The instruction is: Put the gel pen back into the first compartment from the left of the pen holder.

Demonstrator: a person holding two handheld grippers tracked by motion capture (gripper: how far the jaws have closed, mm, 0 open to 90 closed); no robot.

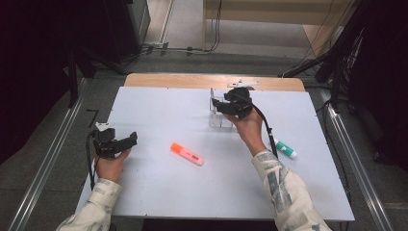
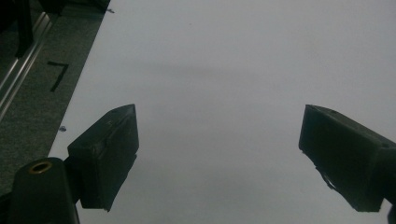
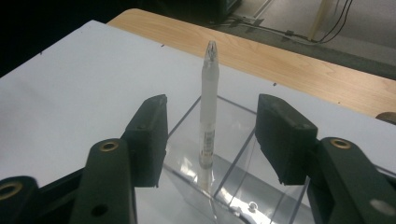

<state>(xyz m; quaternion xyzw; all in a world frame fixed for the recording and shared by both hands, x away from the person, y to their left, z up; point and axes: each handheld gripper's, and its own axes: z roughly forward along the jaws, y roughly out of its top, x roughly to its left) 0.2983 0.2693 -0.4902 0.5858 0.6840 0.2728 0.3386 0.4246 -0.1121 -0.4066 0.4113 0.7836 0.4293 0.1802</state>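
From above, the right claw (image 1: pixel 230 102) hovers over a clear plastic compartment box (image 1: pixel 217 117) at the far side of the white bench (image 1: pixel 159 192). The left claw (image 1: pixel 126 141) rests near the bench's left edge, well apart. Two markers lie loose: one orange highlighter (image 1: pixel 187 154) mid-bench and one green-capped white marker (image 1: pixel 286 148) by the right forearm.

In the left gripper view, the jaws stand wide over bare bench, nothing between them.

In the right gripper view, one slim white pen (image 3: pixel 208 112) stands upright in a corner of the box, between the half-spread jaws, which do not touch it. A wooden strip (image 3: pixel 289 70) borders the bench behind.
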